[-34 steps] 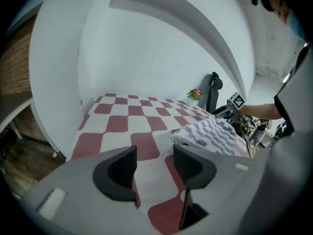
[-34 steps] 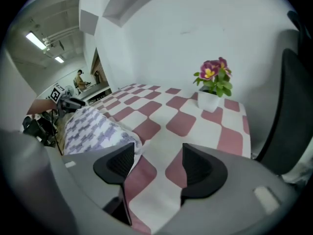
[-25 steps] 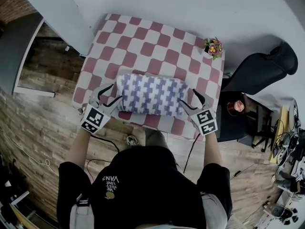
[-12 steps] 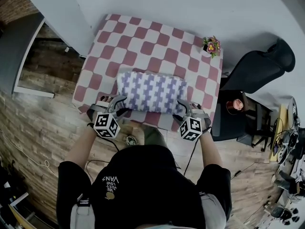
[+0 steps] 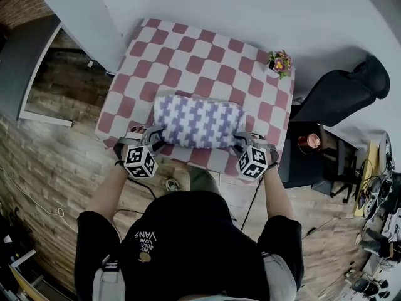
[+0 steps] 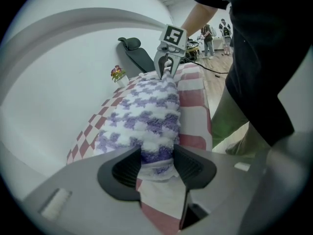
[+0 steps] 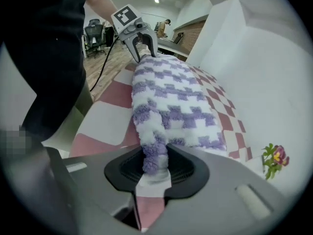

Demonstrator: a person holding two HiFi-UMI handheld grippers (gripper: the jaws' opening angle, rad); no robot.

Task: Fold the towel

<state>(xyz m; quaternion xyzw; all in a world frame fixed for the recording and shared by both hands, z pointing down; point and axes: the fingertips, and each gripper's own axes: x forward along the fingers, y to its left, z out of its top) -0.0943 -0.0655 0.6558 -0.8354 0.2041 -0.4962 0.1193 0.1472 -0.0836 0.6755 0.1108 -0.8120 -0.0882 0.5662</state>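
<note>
At near edge of red-checked table (image 5: pixel 188 49): purple-and-white terry towel (image 5: pixel 199 123).
Pinched at right corner by just-closing right gripper (image 7: pixel 155 166); straddled, unclamped, by left gripper (image 6: pixel 157 163).

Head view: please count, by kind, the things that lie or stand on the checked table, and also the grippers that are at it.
Towel: 1
Flower pot: 1
Grippers: 2, the left gripper and the right gripper
Total: 4
</note>
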